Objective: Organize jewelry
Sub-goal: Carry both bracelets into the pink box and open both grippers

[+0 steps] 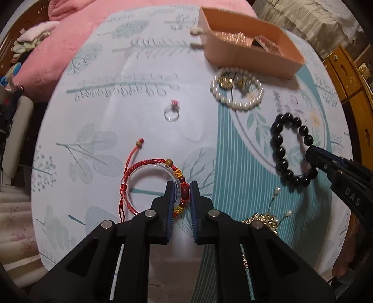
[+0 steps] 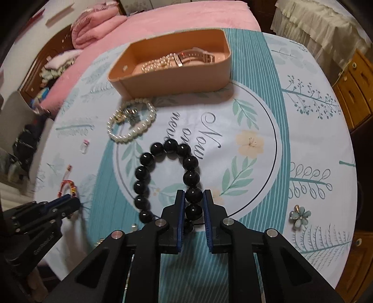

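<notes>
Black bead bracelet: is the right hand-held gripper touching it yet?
Touching. The right wrist view shows the right hand-held gripper with both pads pressed against one bead of the black bracelet, no gap either side.

A round table is seen covered by a tablecloth (image 2: 303, 77) printed with teal stripes, leaves and flowers. Beyond the table's far edge a bed is spread with a pink blanket (image 2: 177, 16), with a folded pink quilt (image 2: 93, 30) lying toward its left end and a dark wooden headboard (image 2: 44, 60) behind it, where small cluttered items are piled. Past the far right edge a cream ruffled fabric (image 2: 314, 25) is draped, and orange-brown wooden cabinets (image 2: 354, 91) with metal fittings are set along the right side; the room is lit dimly and evenly.
</notes>
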{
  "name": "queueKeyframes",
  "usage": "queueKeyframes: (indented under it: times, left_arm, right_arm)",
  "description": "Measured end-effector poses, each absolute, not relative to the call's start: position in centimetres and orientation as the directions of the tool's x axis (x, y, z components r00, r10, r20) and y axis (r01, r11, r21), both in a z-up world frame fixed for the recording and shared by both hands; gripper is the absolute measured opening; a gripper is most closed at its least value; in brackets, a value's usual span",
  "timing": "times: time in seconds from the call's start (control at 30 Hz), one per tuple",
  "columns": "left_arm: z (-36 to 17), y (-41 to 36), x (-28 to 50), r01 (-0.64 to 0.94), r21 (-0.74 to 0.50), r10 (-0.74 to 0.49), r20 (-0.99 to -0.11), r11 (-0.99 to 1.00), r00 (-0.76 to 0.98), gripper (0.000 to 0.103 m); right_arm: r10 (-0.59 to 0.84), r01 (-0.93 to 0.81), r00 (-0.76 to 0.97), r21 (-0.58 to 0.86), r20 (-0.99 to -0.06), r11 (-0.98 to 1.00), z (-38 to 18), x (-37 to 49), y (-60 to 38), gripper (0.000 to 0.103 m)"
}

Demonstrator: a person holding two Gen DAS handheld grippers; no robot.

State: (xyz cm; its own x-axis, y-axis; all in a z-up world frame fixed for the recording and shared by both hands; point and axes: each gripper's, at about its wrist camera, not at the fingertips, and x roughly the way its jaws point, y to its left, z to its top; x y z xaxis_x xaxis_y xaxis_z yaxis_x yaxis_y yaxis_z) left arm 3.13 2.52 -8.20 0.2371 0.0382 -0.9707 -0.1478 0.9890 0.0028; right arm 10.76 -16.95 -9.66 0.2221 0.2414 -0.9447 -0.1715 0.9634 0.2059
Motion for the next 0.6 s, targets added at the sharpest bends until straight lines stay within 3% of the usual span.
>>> queueKeyframes:
  times: [0.6]
  left_arm:
    - [4.1, 0.0, 10.6, 0.058, 0.001, -0.027, -0.876, 0.998, 0.482, 0.010]
  right_arm:
    - [0.388, -0.200, 0.411, 0.334, -0.825, 0.921, 3.6, 14.3, -17.1, 0.014]
